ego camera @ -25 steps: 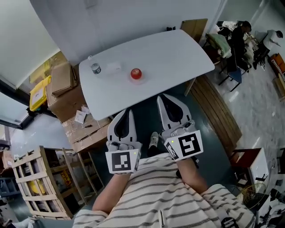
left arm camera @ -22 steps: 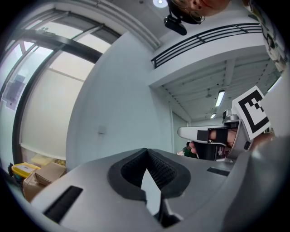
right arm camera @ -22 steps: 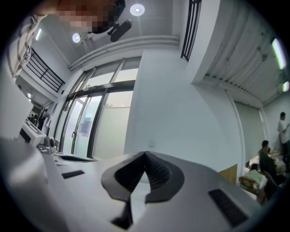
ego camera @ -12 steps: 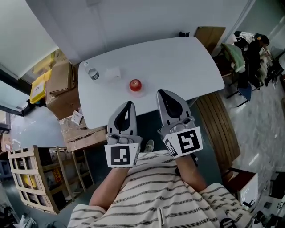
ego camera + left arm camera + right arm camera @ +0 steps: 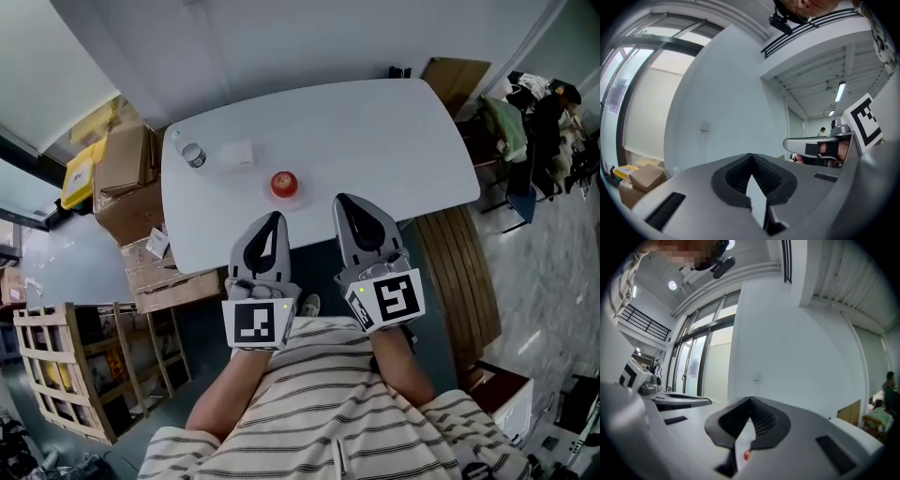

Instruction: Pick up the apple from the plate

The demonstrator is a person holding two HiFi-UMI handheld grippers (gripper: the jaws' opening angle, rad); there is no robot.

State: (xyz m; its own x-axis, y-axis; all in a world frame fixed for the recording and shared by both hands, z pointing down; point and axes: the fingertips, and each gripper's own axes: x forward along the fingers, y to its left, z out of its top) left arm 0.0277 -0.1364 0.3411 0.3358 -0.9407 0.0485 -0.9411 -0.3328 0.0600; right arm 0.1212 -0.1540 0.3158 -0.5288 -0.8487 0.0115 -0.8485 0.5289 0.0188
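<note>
Apple (image 5: 284,184) untouched; left hand-held gripper (image 5: 271,220), right hand-held gripper (image 5: 352,203) level, closed.

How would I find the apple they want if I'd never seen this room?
Look at the big white table by the wall. Near its edge closest to the person, right of a small clear bottle, sits the apple: the only red, round thing on it.

Glossy apple (image 5: 284,184), smooth matt table (image 5: 375,141), cardboard boxes (image 5: 120,173)
</note>
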